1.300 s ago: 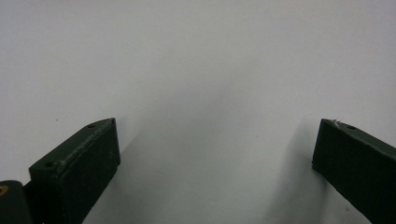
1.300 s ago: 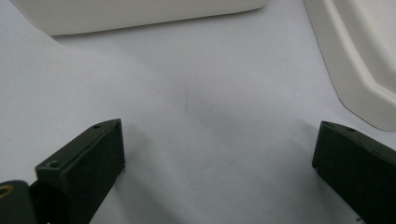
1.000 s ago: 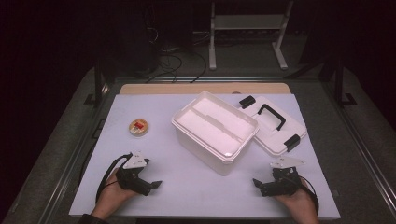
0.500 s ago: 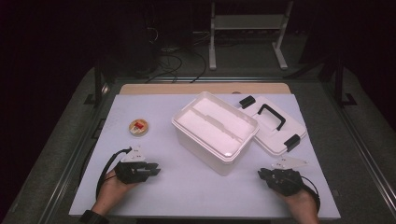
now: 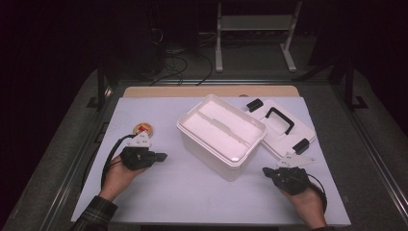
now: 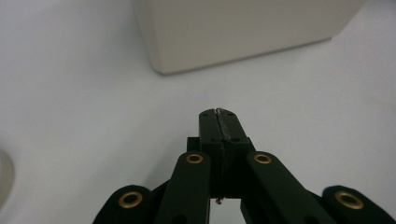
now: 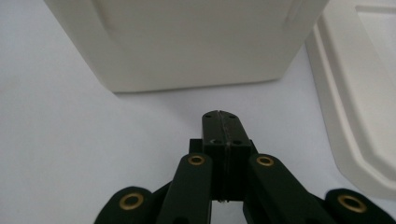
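Left gripper (image 5: 161,156) and right gripper (image 5: 267,172) rest closed, empty, flanking the bin (image 5: 221,134). Reaching in closed could shove the bin into its lid (image 5: 284,127).

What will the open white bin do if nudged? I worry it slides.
The white bin looks empty and thin-walled, so probably light. On the smooth table cover it would likely slide, not tip, given its broad base.

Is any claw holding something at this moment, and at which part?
No. The left claw and the right claw are both shut on nothing, near the open white box.
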### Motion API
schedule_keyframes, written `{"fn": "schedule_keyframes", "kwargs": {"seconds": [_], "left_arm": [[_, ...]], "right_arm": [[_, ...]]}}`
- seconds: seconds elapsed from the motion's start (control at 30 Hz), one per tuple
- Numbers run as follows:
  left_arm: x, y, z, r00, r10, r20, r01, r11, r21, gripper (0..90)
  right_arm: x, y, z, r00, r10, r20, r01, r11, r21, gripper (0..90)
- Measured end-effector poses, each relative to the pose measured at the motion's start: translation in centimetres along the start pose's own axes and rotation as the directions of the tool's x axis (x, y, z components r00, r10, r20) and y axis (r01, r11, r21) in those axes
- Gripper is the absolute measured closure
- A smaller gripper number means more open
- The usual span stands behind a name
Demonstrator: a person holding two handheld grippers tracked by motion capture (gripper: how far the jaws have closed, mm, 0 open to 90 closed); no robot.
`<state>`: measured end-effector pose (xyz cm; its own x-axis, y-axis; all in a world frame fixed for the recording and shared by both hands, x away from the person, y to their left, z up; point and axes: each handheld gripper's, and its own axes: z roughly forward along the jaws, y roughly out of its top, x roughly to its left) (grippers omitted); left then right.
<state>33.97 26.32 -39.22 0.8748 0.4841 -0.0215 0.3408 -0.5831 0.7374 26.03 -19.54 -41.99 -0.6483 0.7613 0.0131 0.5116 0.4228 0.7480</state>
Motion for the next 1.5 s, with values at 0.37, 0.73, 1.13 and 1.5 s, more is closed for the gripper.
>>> {"fn": "schedule_keyframes", "kwargs": {"seconds": [0.37, 0.73, 1.13, 1.5], "left_arm": [[3.4, 4.1, 0.3, 0.9988, 0.045, -0.018, -0.046, 0.9985, -0.029, 89.8], [6.6, 7.0, 2.3, 0.9988, 0.048, -0.013, -0.048, 0.9969, -0.061, 89.8], [7.8, 8.7, 5.3, 0.9984, 0.051, 0.024, -0.05, 0.9969, -0.061, 89.8], [8.4, 8.3, 6.8, 0.9958, 0.036, 0.084, -0.029, 0.9964, -0.08, 89.9]], "right_arm": [[-0.1, 2.3, 0.6, 0.9991, -0.039, -0.015, 0.038, 0.999, -0.022, 89.9], [-0.5, 3.7, 1.2, 0.9983, -0.057, -0.014, 0.057, 0.998, -0.026, 89.9], [-0.6, 4.4, 1.4, 0.997, -0.077, -0.012, 0.076, 0.997, -0.033, 89.9], [-0.6, 4.8, 1.8, 0.9964, -0.083, -0.014, 0.083, 0.996, -0.035, 89.9]]}}
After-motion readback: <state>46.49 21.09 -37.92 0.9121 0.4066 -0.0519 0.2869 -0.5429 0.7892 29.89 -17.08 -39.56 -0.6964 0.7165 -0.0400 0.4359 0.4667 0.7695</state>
